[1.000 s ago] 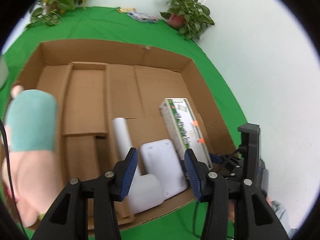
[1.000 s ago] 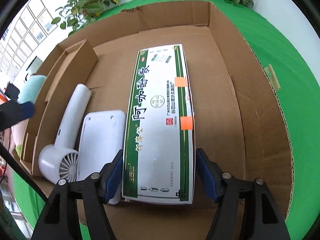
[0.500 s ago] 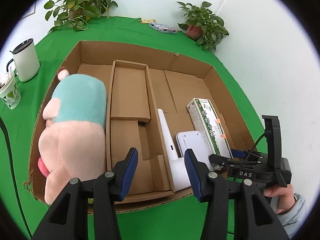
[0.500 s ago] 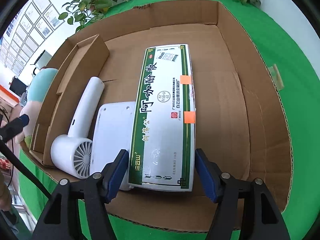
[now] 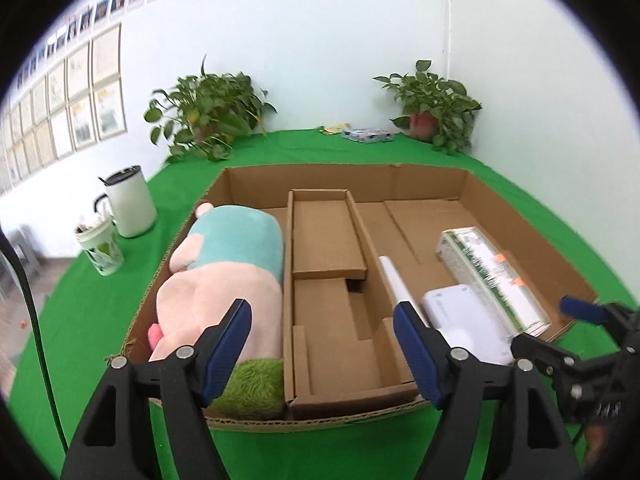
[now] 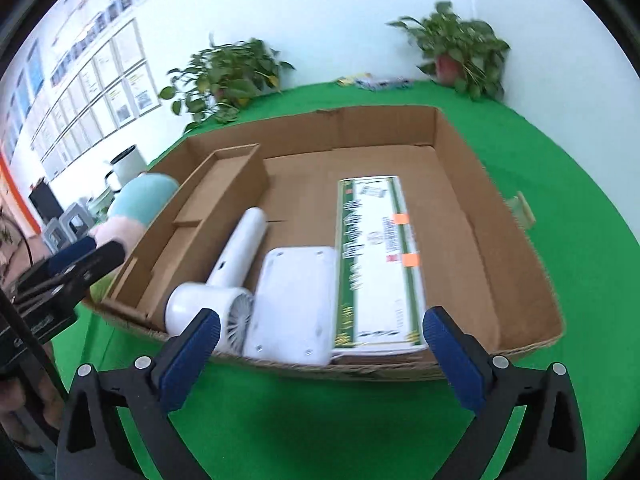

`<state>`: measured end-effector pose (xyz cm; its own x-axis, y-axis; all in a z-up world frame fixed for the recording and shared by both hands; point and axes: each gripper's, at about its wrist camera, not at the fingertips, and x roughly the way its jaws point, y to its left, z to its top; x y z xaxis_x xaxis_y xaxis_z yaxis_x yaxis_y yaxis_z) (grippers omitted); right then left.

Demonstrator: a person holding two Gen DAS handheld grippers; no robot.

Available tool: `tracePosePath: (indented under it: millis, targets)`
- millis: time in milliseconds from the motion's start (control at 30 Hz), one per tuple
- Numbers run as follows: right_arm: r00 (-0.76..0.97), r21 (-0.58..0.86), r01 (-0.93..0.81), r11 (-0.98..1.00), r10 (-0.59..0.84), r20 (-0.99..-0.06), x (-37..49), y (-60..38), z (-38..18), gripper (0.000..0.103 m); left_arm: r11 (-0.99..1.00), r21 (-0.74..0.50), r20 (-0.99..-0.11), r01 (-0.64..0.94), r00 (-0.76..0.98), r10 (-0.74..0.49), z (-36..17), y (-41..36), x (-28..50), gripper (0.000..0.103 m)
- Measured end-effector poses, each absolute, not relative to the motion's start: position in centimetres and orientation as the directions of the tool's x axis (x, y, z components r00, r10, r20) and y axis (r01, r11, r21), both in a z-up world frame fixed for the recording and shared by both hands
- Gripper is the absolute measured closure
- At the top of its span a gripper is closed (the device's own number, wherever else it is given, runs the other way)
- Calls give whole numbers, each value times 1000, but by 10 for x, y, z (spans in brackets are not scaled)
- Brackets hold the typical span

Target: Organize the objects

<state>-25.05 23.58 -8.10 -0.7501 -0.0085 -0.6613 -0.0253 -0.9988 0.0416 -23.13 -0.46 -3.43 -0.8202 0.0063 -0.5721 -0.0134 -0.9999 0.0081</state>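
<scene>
Hovering near cardboard box (image 5: 520, 216), left gripper (image 5: 322, 344) and right gripper (image 6: 320, 354) both spread, empty. Plush toy (image 5: 224, 276) in left compartment: soft, light, squishy, grab mid-body.

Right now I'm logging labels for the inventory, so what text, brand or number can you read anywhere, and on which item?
None can be read.
Green-and-white box: large characters down its face and smaller print, all motion-blurred.
Left gripper body: pale lettering, too blurred.
Wall frames: too small.
Paper cup: pattern only.
</scene>
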Motion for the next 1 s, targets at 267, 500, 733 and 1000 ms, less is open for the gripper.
tracePosePath:
  millis: [267,500,733,1000]
  targets:
    - [-839,-43,-135,-990,137,-527,-240,209,-95,0,-994,74,-522,85,-846,-111,-65,11,-227,23]
    - [-837,-46,-140,-989,143,-529,-243,213,-96,0,-992,68,-523,107,-843,-127,-69,10,-231,20]
    - [-835,-49,-143,-989,147,-530,-250,213,-98,0,-990,79,-523,115,-841,-139,-69,12,-230,18]
    - [-835,-49,-142,-989,146,-530,-250,213,-98,0,-989,86,-523,122,-839,-150,-69,12,-230,16]
